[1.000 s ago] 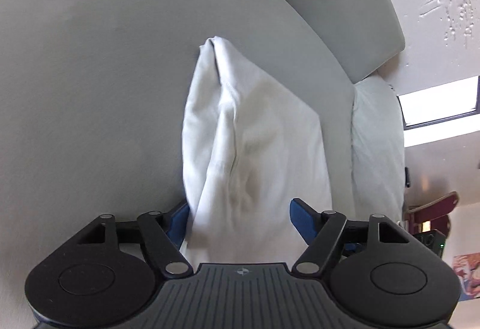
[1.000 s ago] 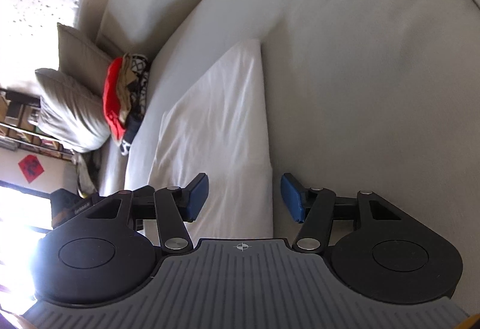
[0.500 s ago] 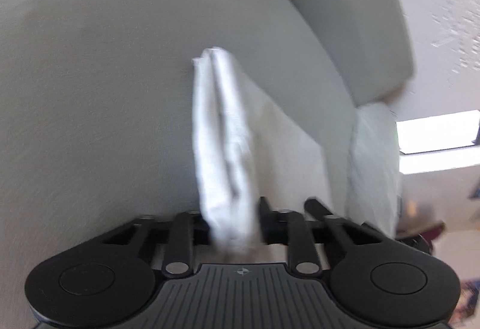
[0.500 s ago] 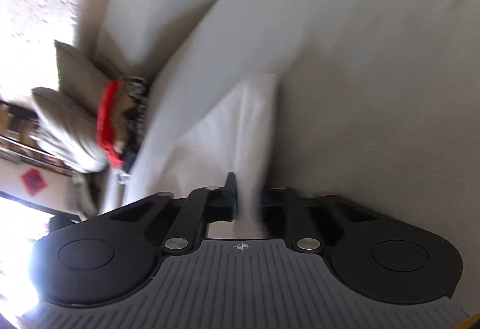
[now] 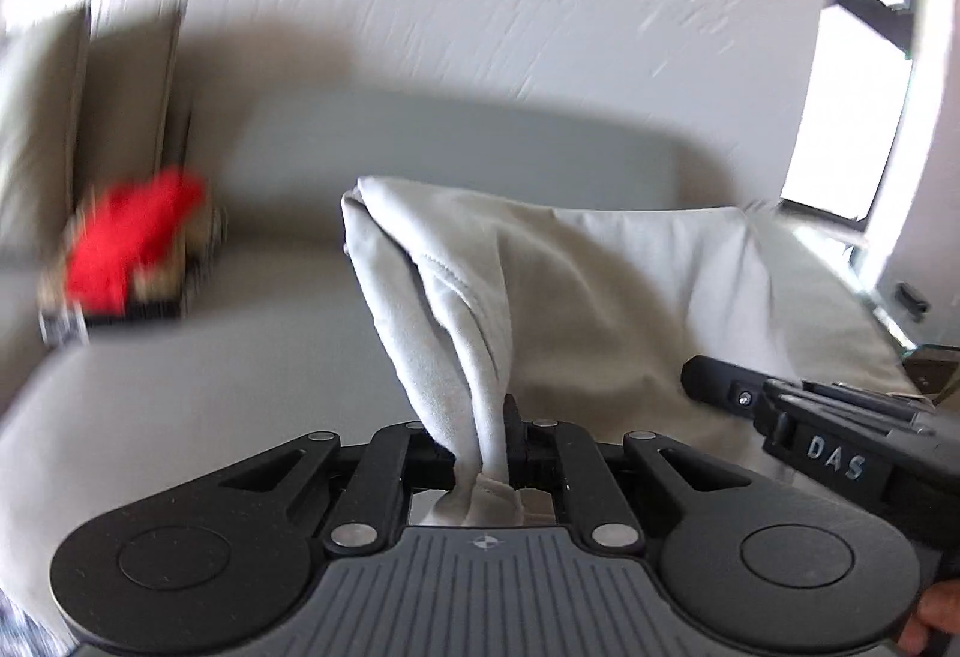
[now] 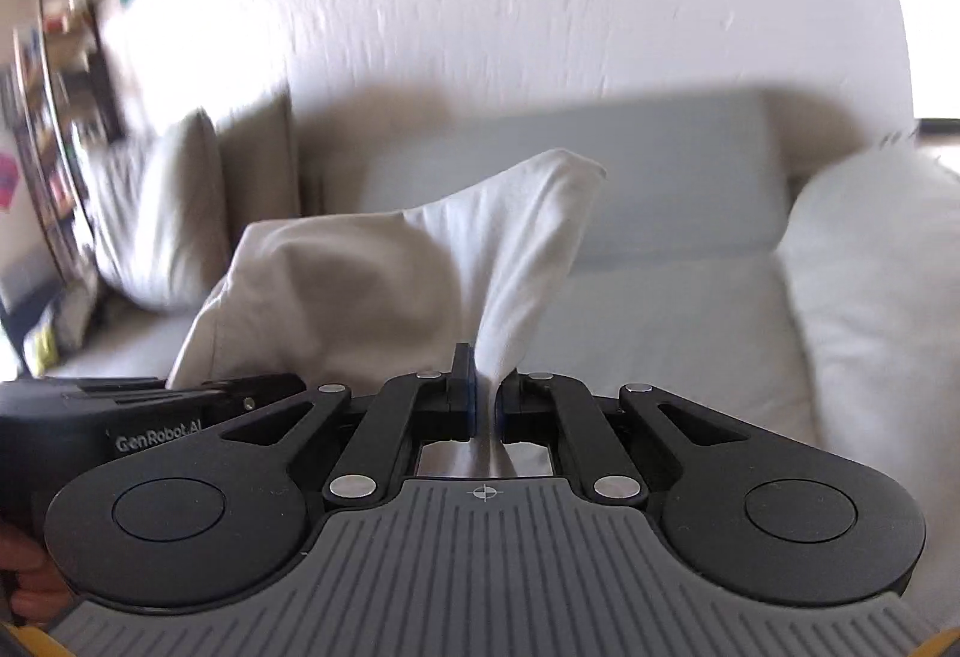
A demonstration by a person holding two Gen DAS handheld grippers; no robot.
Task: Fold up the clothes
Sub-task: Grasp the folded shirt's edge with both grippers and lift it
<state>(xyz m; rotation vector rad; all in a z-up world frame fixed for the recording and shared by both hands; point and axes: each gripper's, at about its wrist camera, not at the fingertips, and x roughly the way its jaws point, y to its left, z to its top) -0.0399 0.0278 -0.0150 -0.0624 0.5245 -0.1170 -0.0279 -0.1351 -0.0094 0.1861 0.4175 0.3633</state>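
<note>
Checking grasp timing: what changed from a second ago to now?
Both grippers closed on the white garment: left gripper and right gripper went from open to clamped on bunched cloth. Both then swung up from looking down at the sofa, lifting the garment off the seat. The red clothing pile stayed put.

Both wrist cams sit close behind their own fingers, facing the sofa backrest (image 5: 456, 141) & wall; they share the white garment (image 5: 540, 285) at frame centre, and each catches the other gripper at a lower corner.
</note>
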